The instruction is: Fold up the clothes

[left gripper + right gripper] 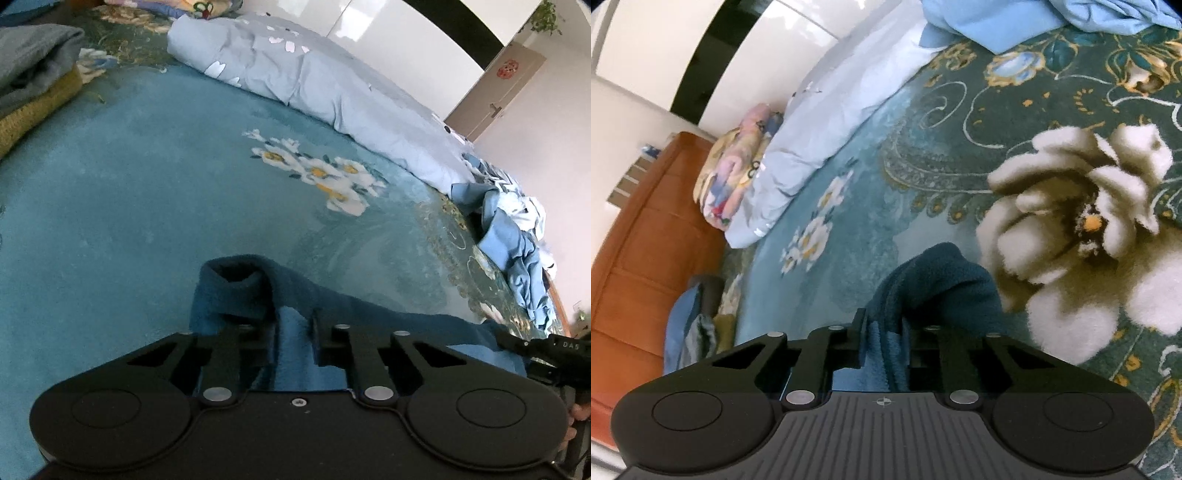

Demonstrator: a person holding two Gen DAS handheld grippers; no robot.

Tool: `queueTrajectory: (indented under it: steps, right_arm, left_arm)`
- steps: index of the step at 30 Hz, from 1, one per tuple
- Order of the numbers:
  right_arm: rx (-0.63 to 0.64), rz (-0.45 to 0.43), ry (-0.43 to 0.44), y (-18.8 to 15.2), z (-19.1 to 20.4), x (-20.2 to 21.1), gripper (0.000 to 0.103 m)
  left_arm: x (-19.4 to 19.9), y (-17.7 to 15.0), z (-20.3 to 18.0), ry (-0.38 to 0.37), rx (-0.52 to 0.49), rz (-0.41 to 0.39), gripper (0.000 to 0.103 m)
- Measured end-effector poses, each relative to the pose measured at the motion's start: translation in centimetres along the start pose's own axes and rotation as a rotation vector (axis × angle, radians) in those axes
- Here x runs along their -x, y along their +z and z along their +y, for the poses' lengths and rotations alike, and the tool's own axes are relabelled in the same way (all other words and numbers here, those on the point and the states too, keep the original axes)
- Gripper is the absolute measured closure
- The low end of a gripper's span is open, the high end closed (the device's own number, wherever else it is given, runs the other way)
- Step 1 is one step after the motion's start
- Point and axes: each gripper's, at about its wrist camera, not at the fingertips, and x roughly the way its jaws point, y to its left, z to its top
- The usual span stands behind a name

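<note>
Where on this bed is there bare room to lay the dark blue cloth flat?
The open blanket around the small white flowers is bare, bordered by the rolled pale duvet, the folded stack at far left and the crumpled blue clothes. Those edges are crowded. Both grippers hold the dark blue cloth.
</note>
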Motion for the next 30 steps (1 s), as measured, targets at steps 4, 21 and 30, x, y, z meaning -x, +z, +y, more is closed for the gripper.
queueTrajectory:
  steps: [4,21,30]
  right_arm:
    - [-0.005,-0.062,-0.005,-0.5,0.3,1.0,0.091]
    - [-0.075,-0.042,-0.016,-0.8,-1.0,0.4,0.087]
    - [-0.022,-0.083,0.023,-1.1,0.4,5.2,0.075]
  left_arm:
    - [0.8,-0.1,0.5,0.002,0.052,-0.044,0.092]
    - [0.7,-0.2,1.2,0.013,0.064,-0.007,0.086]
    - [7.4,-0.2,0.3,0.009,0.007,-0.096,0.067]
